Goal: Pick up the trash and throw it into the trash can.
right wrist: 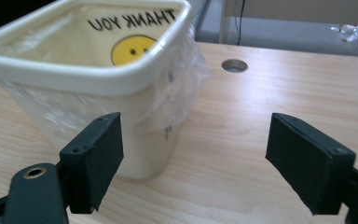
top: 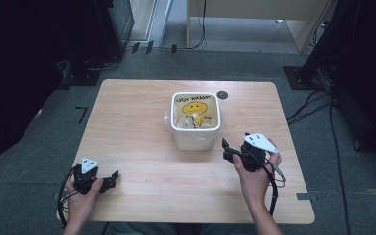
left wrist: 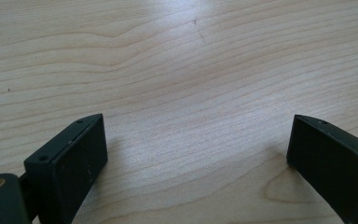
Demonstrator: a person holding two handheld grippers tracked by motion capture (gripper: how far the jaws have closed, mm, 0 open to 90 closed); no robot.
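Note:
A white bin (top: 196,138) lined with a clear plastic bag (right wrist: 179,88) stands at the middle of the wooden table (top: 137,142). The bag carries a yellow smiley face and the words THANK YOU. My right gripper (top: 235,143) is just to the right of the bin's near corner, with its jaws open toward it. In the right gripper view (right wrist: 196,128) the bin (right wrist: 98,79) lies behind the left jaw, and nothing sits between the jaws. My left gripper (top: 110,179) rests near the table's front left, open (left wrist: 196,126) over bare wood.
A round cable hole (top: 222,95) sits in the table behind the bin. Cables run across the grey floor on the right (top: 323,103). A wooden desk (top: 254,19) stands beyond the table. Dark equipment flanks both sides.

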